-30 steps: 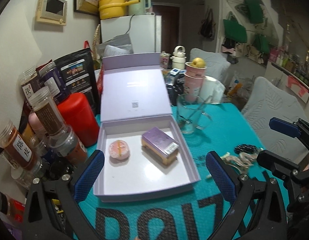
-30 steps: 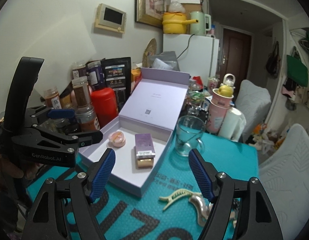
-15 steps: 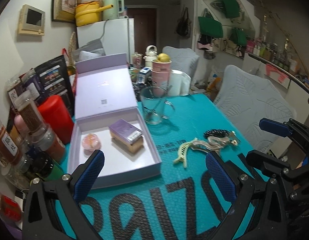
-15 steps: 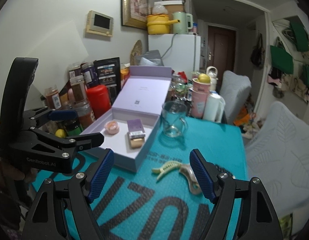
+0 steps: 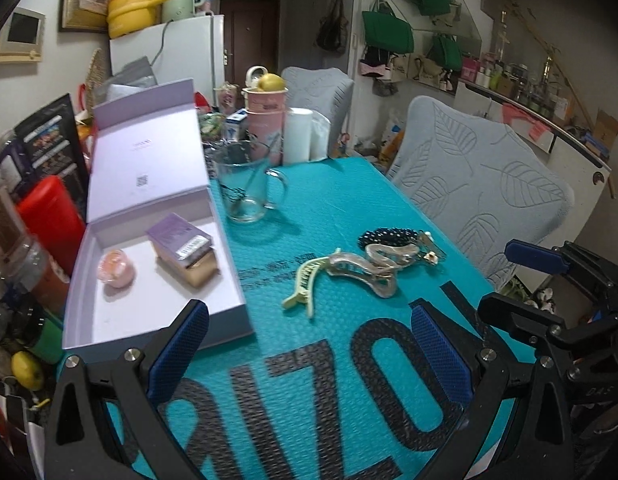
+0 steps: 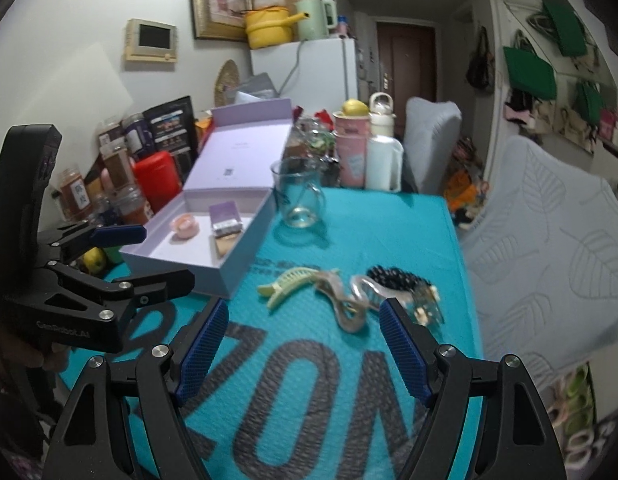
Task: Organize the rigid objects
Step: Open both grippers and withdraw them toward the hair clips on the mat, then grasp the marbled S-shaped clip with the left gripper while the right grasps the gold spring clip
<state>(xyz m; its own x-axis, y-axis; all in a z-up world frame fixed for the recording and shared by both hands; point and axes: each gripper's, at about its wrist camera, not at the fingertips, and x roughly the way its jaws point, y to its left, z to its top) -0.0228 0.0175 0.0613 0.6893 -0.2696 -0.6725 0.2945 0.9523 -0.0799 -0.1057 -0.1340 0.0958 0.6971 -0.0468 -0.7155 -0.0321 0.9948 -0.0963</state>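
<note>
Two grippers: your left gripper [image 5: 309, 354] and your right gripper [image 6: 303, 352] both hang spread wide above the teal mat [image 5: 341, 208], with nothing between the blue pads.
Open box: a lilac gift box [image 5: 85, 320] sits ahead and to the left of your left gripper, its near corner just beyond the left pad; the lid [image 5: 149, 160] stands tilted back behind it.
Box contents: a round pink jar [image 5: 116, 269] lies on the box's left side; a purple and gold carton [image 5: 185, 249] lies just right of it, the two apart, the carton's long axis running diagonally from far left to near right.
Glass mug: a clear mug [image 5: 247, 184] stands upright beyond the box's right wall, handle to the right, a spoon leaning inside.
Hair clips: a pale green claw clip [image 5: 305, 286] lies straight ahead of your left gripper, long axis running from near left to far right. A clear curved clip [image 5: 369, 268] touches its far end, and a black beaded clip [image 5: 389, 237] lies just beyond that.
From your right gripper: the clips lie just ahead, the green one [image 6: 287, 284] toward the left pad and the black one [image 6: 401, 278] toward the right pad.
</note>
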